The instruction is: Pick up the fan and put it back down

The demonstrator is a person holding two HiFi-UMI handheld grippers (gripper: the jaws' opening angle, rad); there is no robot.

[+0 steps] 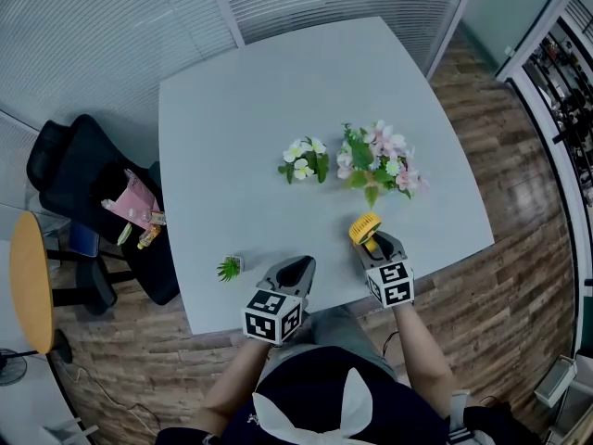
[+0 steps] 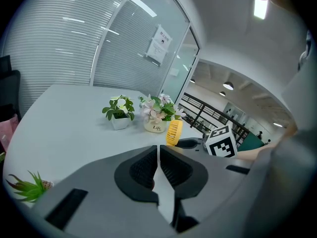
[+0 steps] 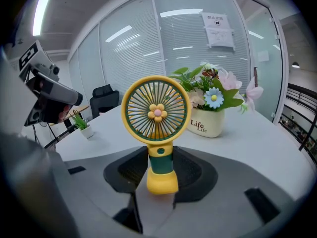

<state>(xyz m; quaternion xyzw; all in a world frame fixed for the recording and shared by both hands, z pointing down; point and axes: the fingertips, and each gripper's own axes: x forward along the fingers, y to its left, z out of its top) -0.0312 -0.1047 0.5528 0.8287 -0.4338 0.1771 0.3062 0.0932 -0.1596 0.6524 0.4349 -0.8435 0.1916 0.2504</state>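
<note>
A small yellow fan with a round grille, a flower centre and a green handle stands upright between the jaws of my right gripper, near the white table's front edge. In the right gripper view the pads press on the green handle of the fan, so this gripper is shut on it; I cannot tell whether the yellow base touches the table. My left gripper rests to its left, jaws together with nothing between them. From there the fan shows side-on.
Behind the fan stand a cream pot of pink flowers and a smaller white-flowered plant. A tiny green plant sits at the front left. A black chair and a round wooden table stand left of the table.
</note>
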